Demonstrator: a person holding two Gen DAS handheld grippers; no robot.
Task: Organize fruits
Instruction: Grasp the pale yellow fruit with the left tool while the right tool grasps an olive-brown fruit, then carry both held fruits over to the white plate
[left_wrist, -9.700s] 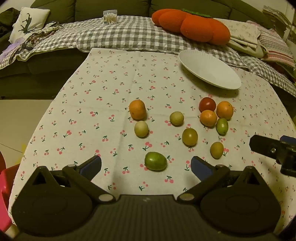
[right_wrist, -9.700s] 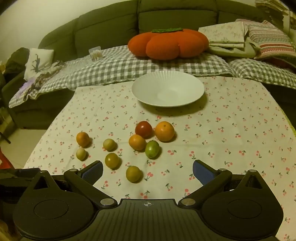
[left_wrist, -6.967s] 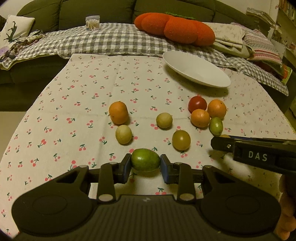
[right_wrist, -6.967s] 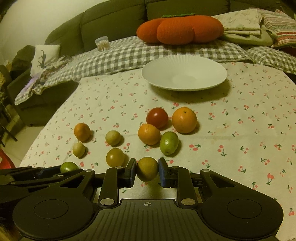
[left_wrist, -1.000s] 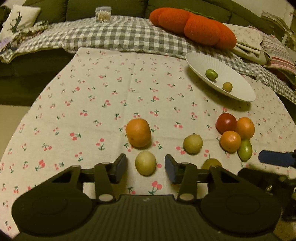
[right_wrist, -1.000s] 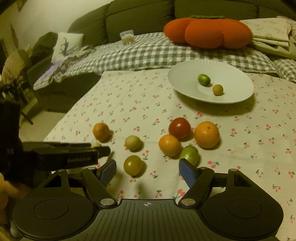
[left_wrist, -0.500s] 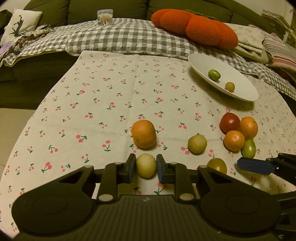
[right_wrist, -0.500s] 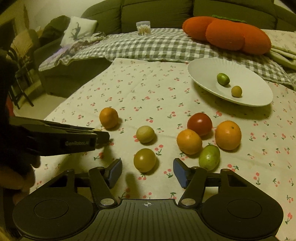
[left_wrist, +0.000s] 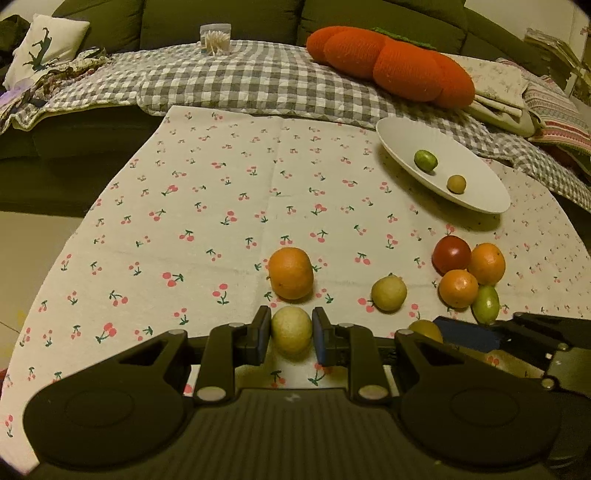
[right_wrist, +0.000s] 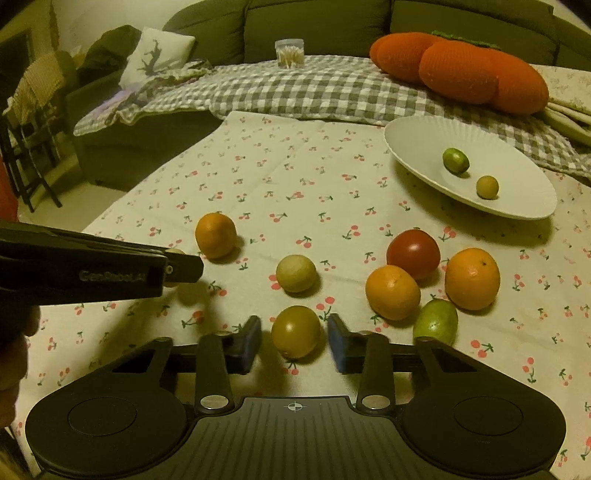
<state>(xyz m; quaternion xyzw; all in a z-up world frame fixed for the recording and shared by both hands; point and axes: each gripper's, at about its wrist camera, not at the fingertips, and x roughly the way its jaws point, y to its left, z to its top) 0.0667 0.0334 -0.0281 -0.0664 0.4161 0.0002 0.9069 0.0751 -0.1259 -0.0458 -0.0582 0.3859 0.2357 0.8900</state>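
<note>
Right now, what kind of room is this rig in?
Most likely a home living room: a green sofa with a checked blanket and a pumpkin cushion, right behind a table with a cherry-print cloth holding loose fruit and a white plate.

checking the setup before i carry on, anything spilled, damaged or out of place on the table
Nothing spilled or damaged. The only oddity: the white plate looks tilted, its far rim resting on the checked blanket, with two small fruits on it.
</note>
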